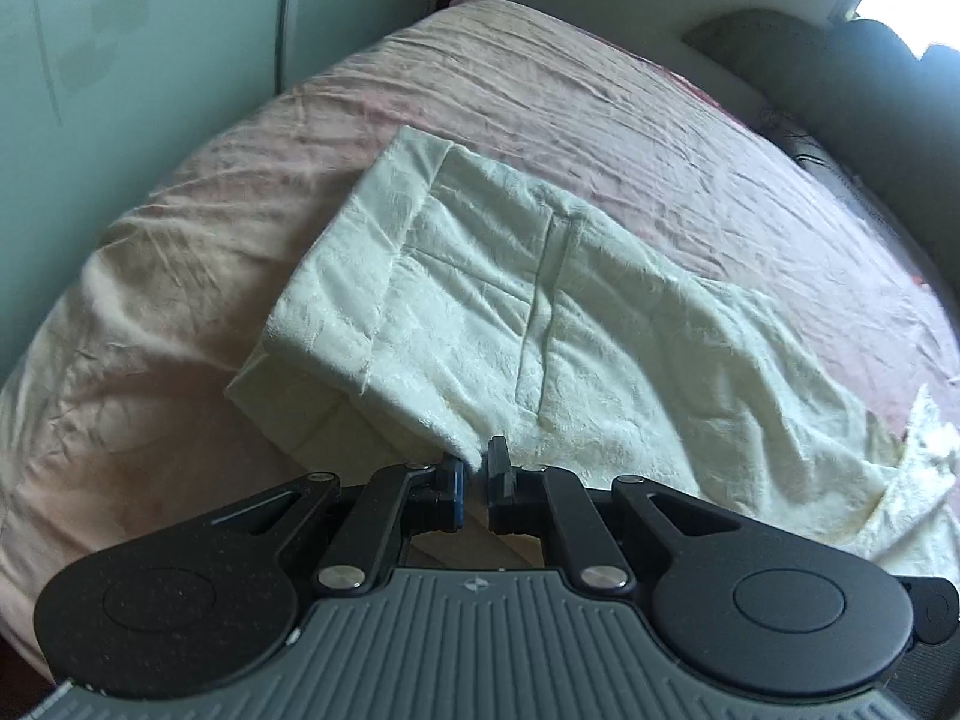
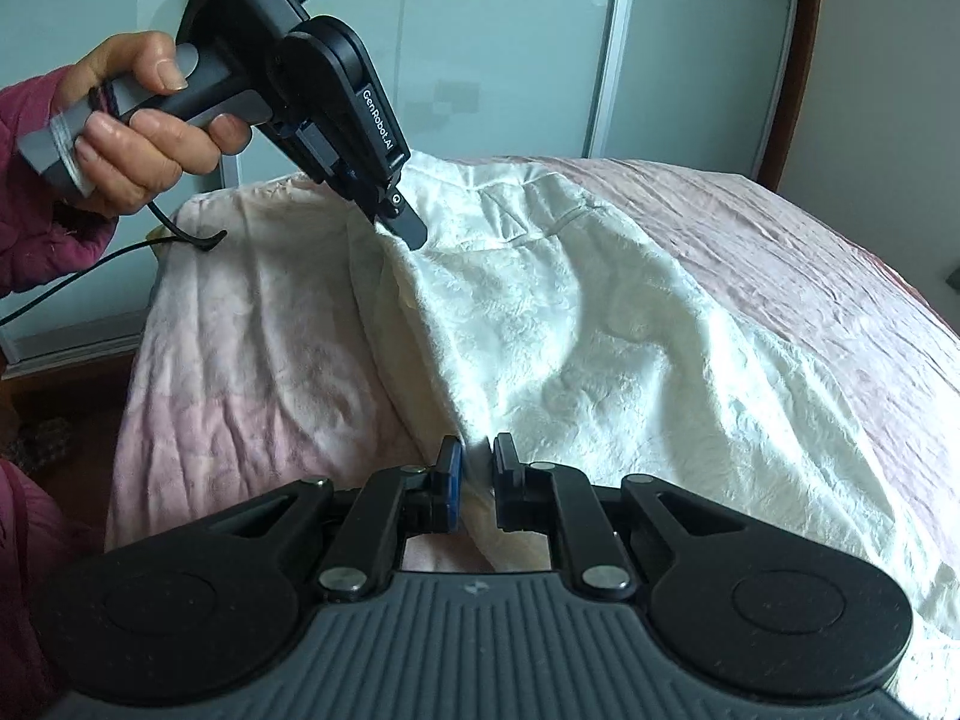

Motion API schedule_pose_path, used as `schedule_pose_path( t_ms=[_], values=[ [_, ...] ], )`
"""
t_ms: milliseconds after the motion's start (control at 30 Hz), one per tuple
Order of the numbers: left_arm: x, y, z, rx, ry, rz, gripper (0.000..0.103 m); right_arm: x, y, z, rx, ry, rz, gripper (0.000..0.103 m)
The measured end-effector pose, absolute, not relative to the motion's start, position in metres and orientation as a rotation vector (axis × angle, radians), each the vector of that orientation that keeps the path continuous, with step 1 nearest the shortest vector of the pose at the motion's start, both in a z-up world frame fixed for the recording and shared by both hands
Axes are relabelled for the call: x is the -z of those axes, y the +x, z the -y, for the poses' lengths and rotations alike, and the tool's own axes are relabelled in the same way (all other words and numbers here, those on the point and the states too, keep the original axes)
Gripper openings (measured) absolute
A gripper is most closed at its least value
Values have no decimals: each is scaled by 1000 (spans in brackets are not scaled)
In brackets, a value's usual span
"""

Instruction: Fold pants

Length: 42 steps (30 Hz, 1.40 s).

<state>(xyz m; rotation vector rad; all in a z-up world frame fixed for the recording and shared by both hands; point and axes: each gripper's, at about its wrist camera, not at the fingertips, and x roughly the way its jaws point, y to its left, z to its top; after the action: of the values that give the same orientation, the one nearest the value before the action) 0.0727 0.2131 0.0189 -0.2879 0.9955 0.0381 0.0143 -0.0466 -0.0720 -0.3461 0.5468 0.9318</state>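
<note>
Bedroom, 1 bed under a wrinkled pink cover, set against pale green sliding wardrobe doors with metal frames; 1 grey padded headboard at the far right of the left wrist view. Item: 1 pair of cream pants, textured fabric, lying across the pink cover, partly doubled over, with a seamed panel facing up and a folded edge toward the wardrobe side; the right portion trails off crumpled toward the bed's edge. Left claw: fingers drawn close together, pinching a corner of the cream fabric at the near edge; the right wrist view shows the same claw angled down from above, lifting a ridge of fabric off the bed, held by the person's left hand, magenta sleeve at the wrist, 1 black cable hanging from the handle. Right claw: fingers near together, pinching a fold of the pants at the near edge, cloth passing between the pads. Containers: none visible.
</note>
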Motion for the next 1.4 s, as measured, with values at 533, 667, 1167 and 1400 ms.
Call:
schedule_pose_path(
  t_ms=[533, 667, 1167, 1400],
  values=[
    [-6, 73, -197, -201, -173, -957, 13, 44, 7, 169, -694, -27, -538, 49],
    [-11, 67, -204, -203, -231, -961, 14, 63, 1, 233, -477, 1, -626, 63],
    [-70, 74, -100, 84, -13, -889, 48, 94, -20, 378, -84, 201, -728, 63],
    [-35, 74, 52, 594, 242, -894, 67, 32, 20, 361, -70, 108, -530, 66]
  ],
)
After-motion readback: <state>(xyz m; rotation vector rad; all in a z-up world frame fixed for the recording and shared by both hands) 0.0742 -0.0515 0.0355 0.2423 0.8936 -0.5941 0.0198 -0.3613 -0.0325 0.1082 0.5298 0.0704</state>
